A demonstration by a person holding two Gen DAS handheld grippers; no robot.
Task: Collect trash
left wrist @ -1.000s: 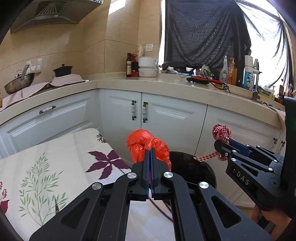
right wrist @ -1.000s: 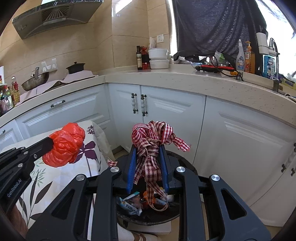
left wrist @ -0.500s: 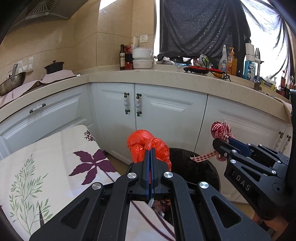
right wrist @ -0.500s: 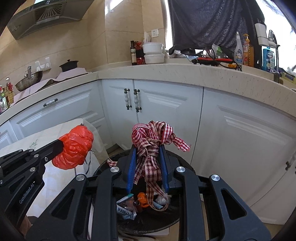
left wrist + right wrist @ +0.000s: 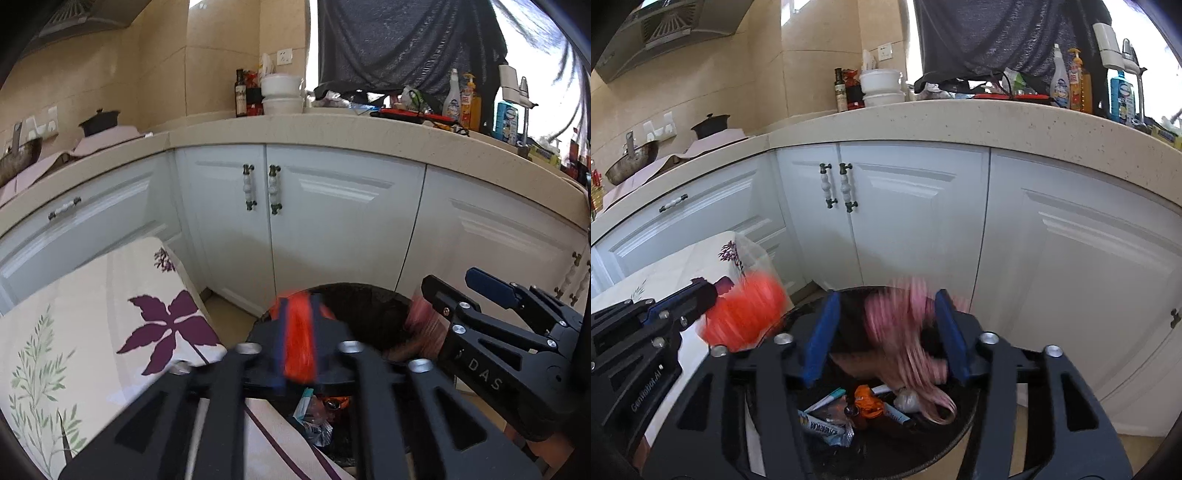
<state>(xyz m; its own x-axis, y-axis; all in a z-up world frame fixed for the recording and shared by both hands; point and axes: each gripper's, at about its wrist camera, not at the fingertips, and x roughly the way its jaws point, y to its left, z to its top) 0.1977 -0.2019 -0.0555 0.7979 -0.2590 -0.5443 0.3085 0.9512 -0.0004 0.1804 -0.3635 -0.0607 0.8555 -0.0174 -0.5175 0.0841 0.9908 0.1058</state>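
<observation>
A red plastic bag (image 5: 299, 339) shows as a downward blur between the jaws of my left gripper (image 5: 299, 317), which are opening; the pads stand apart from it. The same bag (image 5: 746, 314) appears in the right wrist view at the tip of the left gripper (image 5: 713, 291), over the near rim of the black bin (image 5: 945, 446). My right gripper (image 5: 886, 314) is opening too. Its blue pads (image 5: 823, 332) are wide apart, and a red-and-white checked ribbon (image 5: 905, 339) streaks down between them into the bin (image 5: 369, 295). Wrappers and an orange scrap (image 5: 866, 400) lie in the bin.
A table under a floral cloth (image 5: 92, 314) stands left of the bin. White cabinet doors (image 5: 332, 221) under a beige counter (image 5: 332, 129) close off the corner behind. Bottles and stacked white bowls (image 5: 282, 94) stand on the counter.
Both grippers have come down over the bin and their jaws have parted. The red bag and the checked ribbon, held firm before, now blur downward.
</observation>
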